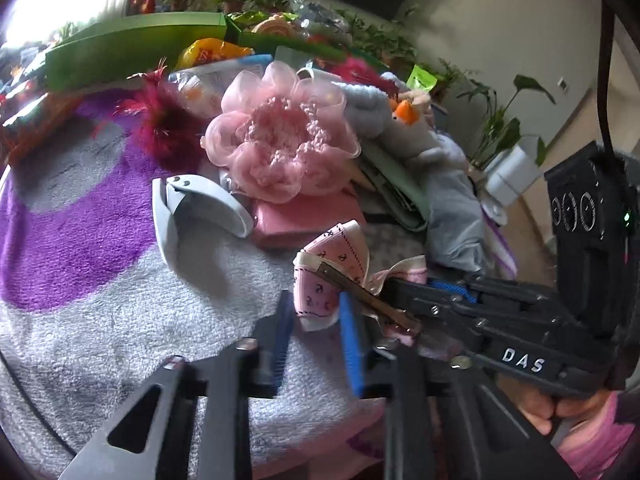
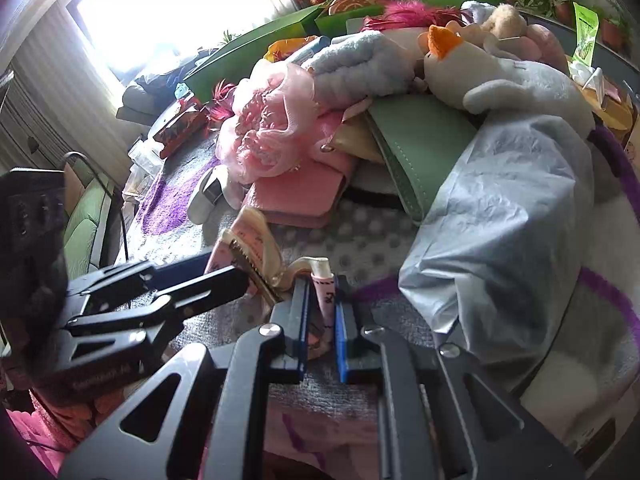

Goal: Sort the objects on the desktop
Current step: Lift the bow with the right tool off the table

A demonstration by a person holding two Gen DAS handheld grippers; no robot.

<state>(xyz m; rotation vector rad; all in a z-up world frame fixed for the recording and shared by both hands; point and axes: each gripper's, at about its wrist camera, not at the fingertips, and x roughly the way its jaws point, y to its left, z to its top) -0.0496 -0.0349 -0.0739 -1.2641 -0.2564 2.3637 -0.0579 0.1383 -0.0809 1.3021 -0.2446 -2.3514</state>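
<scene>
A pink ribbon bow hair clip [image 1: 334, 276] with a brown metal clip hangs between both grippers above the fleece blanket [image 1: 80, 248]. In the left wrist view my left gripper [image 1: 316, 316] has its blue pads on either side of one bow loop. My right gripper [image 1: 394, 286] comes in from the right and grips the other loop. In the right wrist view my right gripper [image 2: 323, 308] is shut on a loop of the bow [image 2: 256, 248], and my left gripper [image 2: 250, 280] holds the clip end from the left.
A pile lies behind: pink fabric flower [image 1: 282, 142], pink wallet [image 1: 308, 218], white mouse [image 1: 192, 208], green wallet [image 2: 416, 140], grey plastic bag [image 2: 500, 216], plush duck [image 2: 480, 72], red feathers [image 1: 160, 120], green boxes [image 1: 132, 48]. Potted plants line the wall.
</scene>
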